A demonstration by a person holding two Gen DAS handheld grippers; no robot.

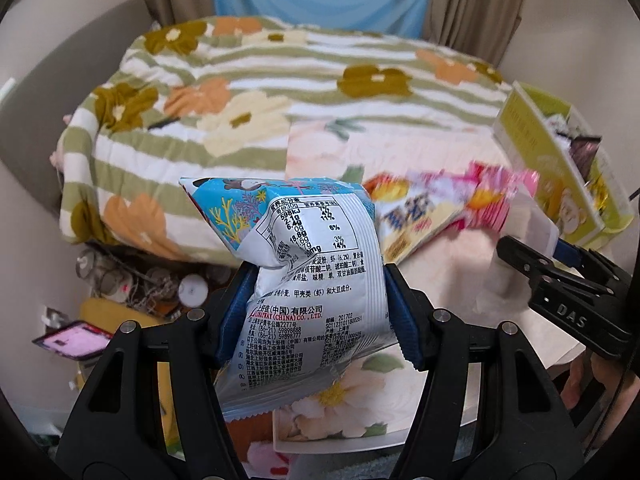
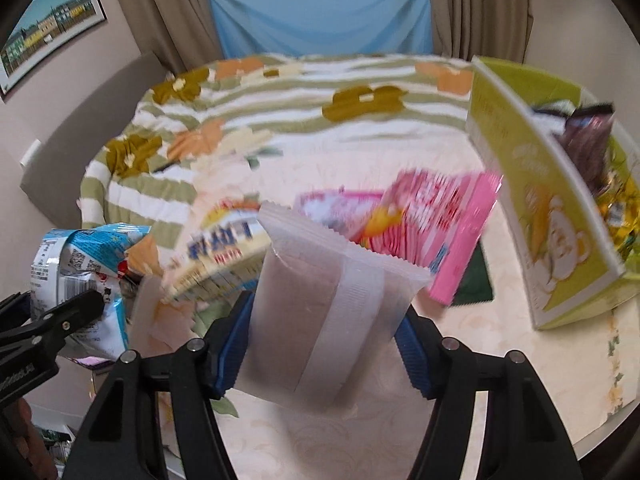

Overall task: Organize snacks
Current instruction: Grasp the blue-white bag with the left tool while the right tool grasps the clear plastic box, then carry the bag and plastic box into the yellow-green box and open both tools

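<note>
My left gripper (image 1: 318, 312) is shut on a blue and white snack bag (image 1: 308, 280), held above the table's near left edge; that bag also shows at the left of the right wrist view (image 2: 84, 268). My right gripper (image 2: 326, 322) is shut on a pale translucent packet (image 2: 332, 308), held above the table; it shows blurred in the left wrist view (image 1: 528, 220). A yellow snack pack (image 2: 224, 248) and pink snack packs (image 2: 432, 220) lie on the table beyond it. A green cardboard box (image 2: 548, 216) with several snacks inside stands at the right.
The table (image 2: 520, 360) has a pale floral cover. Behind it lies a bed with a striped flower blanket (image 1: 260, 92). Clutter sits on the floor at the left (image 1: 132, 288). Blue cloth and curtains hang at the back.
</note>
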